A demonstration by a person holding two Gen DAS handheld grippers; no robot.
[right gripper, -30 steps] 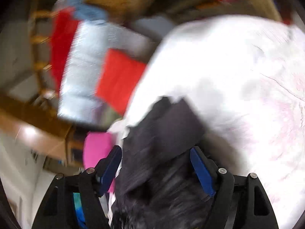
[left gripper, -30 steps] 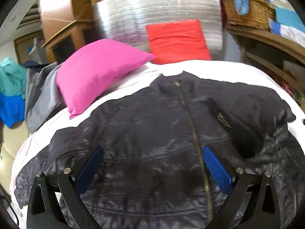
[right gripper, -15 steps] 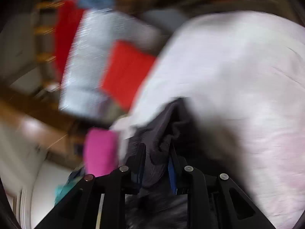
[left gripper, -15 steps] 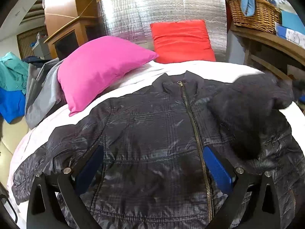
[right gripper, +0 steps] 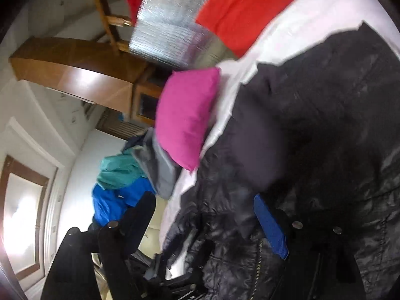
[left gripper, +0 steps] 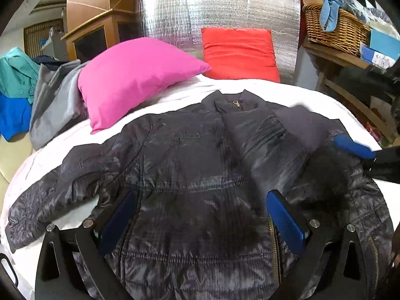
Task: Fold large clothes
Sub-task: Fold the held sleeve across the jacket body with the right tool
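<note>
The dark quilted jacket [left gripper: 195,175] lay front-up across the white bed [left gripper: 250,90], its collar toward the pillows and its zipper [left gripper: 273,247] running down toward me. One sleeve stretched out flat to the left edge of the bed; the other sleeve [left gripper: 305,127] had been laid inward over the chest, lining side showing, though that patch was blurred.

My left claw [left gripper: 202,222] hovered over the lower front of the jacket with its blue pads spread wide and only the jacket's flat front below the gap, none of it pinched.

My right claw [right gripper: 207,225] was tilted hard to one side above the jacket's hem, its jaws opening, and I could see no fabric pinched between the pads; from the left wrist view one of its blue pads [left gripper: 352,146] showed at the right, just beside the folded sleeve.

Behind the jacket a pink pillow [left gripper: 132,77] rested on the bed's left side, a red pillow [left gripper: 240,52] leaned against a silver foil panel [left gripper: 220,7], a pile of grey, teal and blue clothes [left gripper: 30,100] sat off the left, and a wicker basket [left gripper: 335,30] stood on a wooden shelf at the right
</note>
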